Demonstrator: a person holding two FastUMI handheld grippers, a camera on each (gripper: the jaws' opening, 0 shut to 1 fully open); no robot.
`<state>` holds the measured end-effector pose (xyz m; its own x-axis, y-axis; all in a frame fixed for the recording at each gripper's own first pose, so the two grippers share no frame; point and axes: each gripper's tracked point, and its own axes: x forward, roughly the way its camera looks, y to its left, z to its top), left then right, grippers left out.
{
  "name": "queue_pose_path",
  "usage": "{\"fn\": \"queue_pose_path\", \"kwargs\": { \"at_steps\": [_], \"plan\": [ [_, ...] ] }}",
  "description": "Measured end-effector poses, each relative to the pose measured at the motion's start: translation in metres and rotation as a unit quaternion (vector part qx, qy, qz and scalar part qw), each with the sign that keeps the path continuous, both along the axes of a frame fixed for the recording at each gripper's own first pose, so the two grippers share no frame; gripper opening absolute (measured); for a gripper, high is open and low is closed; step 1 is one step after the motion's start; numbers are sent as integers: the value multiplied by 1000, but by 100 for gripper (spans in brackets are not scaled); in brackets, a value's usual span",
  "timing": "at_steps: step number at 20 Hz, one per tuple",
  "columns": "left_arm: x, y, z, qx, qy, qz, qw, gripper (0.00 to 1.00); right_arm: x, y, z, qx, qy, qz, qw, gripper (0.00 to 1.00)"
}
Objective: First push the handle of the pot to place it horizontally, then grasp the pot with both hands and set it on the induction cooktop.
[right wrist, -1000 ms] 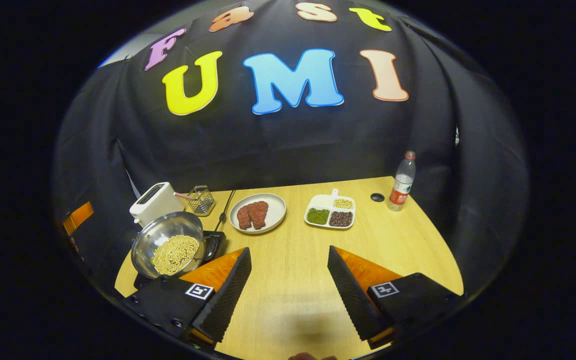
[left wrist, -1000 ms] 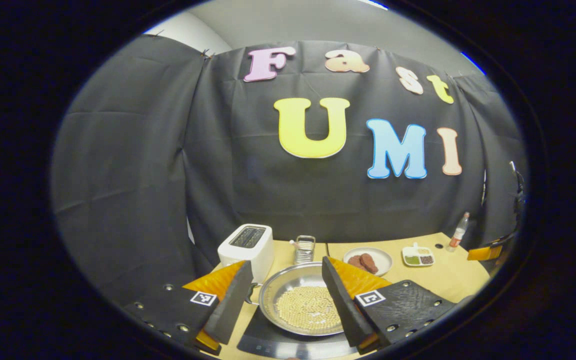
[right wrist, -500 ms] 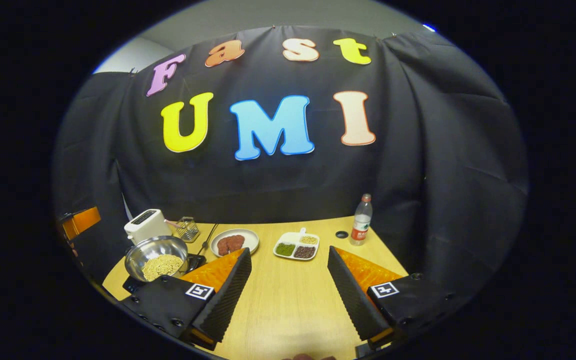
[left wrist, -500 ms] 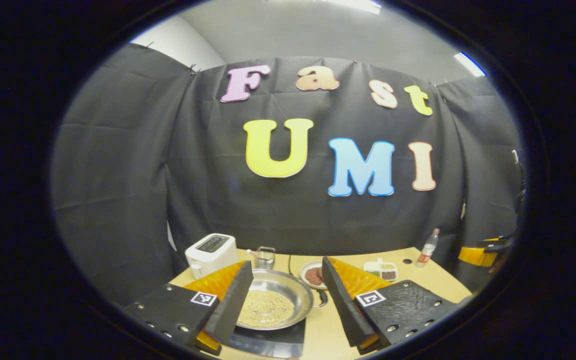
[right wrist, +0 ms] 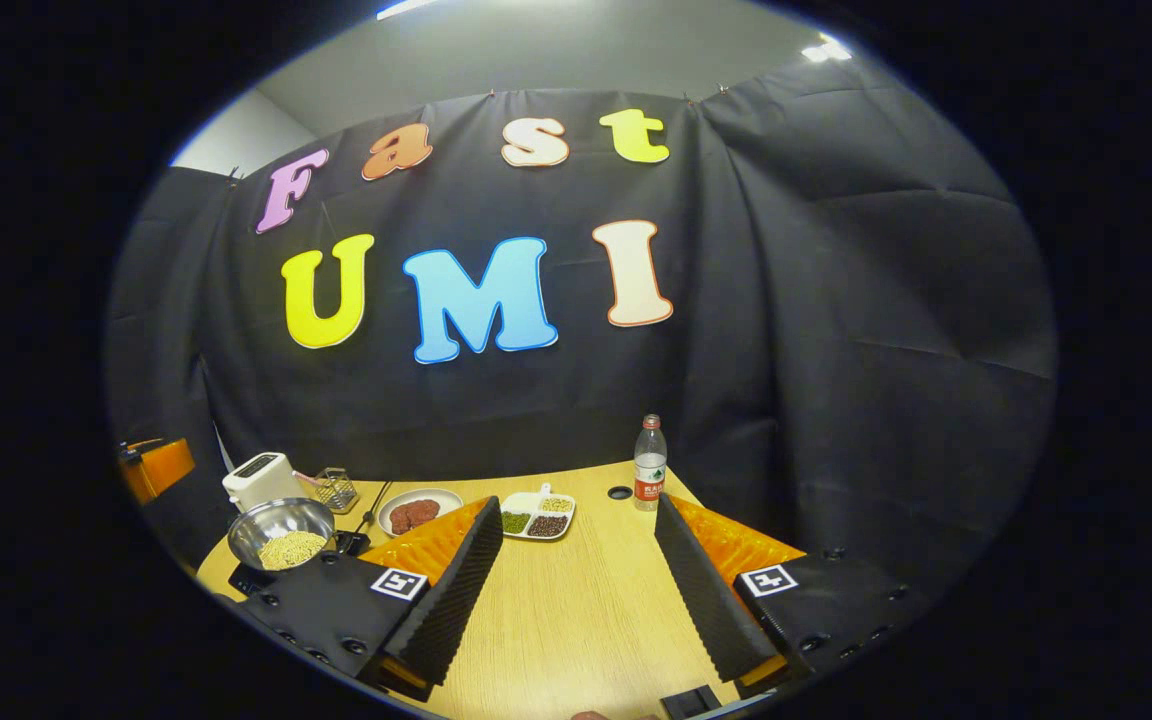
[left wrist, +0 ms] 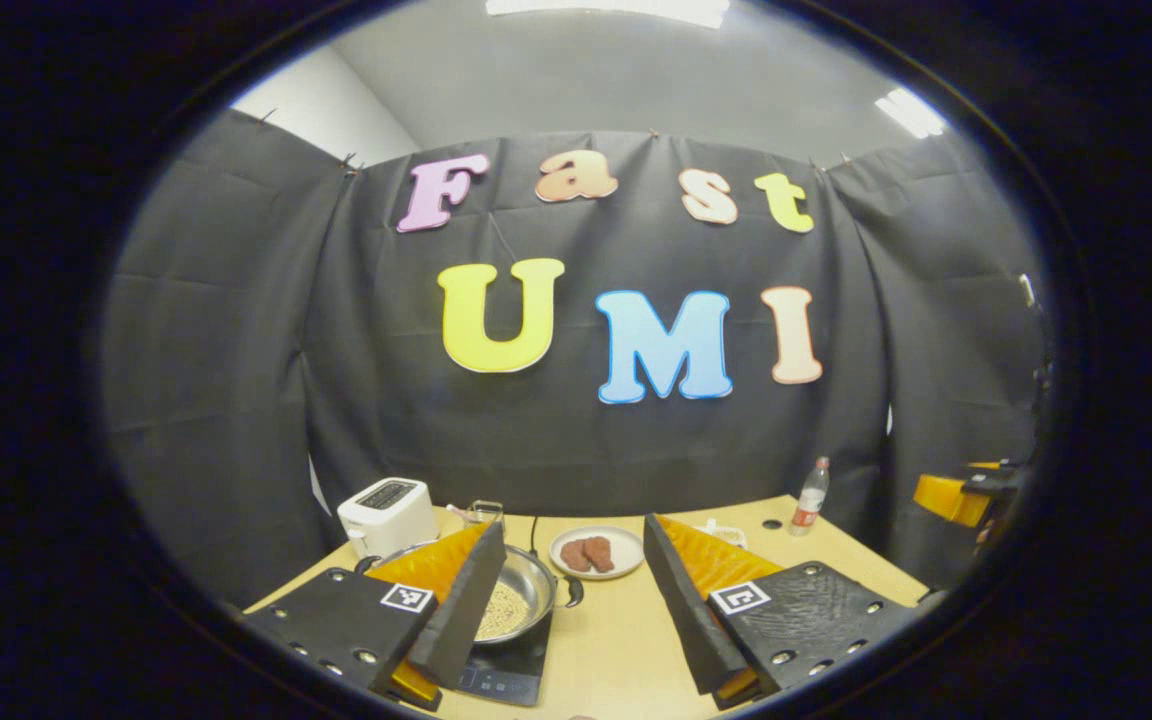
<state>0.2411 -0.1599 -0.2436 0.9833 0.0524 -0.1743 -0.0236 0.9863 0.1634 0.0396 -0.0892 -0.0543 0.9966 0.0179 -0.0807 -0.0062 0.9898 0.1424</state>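
**Pot rests on the cooktop, both grippers released**

The left gripper point(left wrist: 566, 620) is spread wide with nothing between its ridged, wedge-shaped fingers point(left wrist: 461, 615), raised over the near edge of the pale wood-grain table point(left wrist: 616, 640). Just beyond its left finger sits the pot point(left wrist: 521, 600), a round, shiny metal bowl shape holding small yellowish beans, standing on the flat, dark, glossy induction cooktop point(left wrist: 506, 670). A dark handle point(left wrist: 573, 592) juts from the pot's right side. Behind it stand a white, rounded toaster point(left wrist: 386, 512) and a small wire basket point(left wrist: 484, 511); to the right lies a round white plate point(left wrist: 596, 552) with two reddish-brown pieces, and farther off a clear plastic bottle point(left wrist: 810, 495).

The right gripper point(right wrist: 571, 600) is likewise released, its fingers well apart over bare table. In the right gripper view the pot point(right wrist: 281, 530) shows far to the left on the cooktop, with a white divided dish point(right wrist: 536, 515) of green, dark and pale grains near the middle of the table.
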Motion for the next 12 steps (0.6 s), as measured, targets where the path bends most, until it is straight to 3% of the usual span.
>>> {"fn": "queue_pose_path", "kwargs": {
  "at_steps": [8, 10, 12],
  "plan": [
    [-35, -16, -14, 7, 38, 25, 999, 82, -28, 10, -18, -14, -4, 49, 999, 98],
    [-44, -25, -13, -4, 38, 25, 999, 87, -38, 15, -27, -16, 4, 74, 997, 98],
    [-51, -35, -10, -25, 27, 29, 999, 83, -48, 14, -30, -27, 8, 92, 995, 98]
  ]
}}
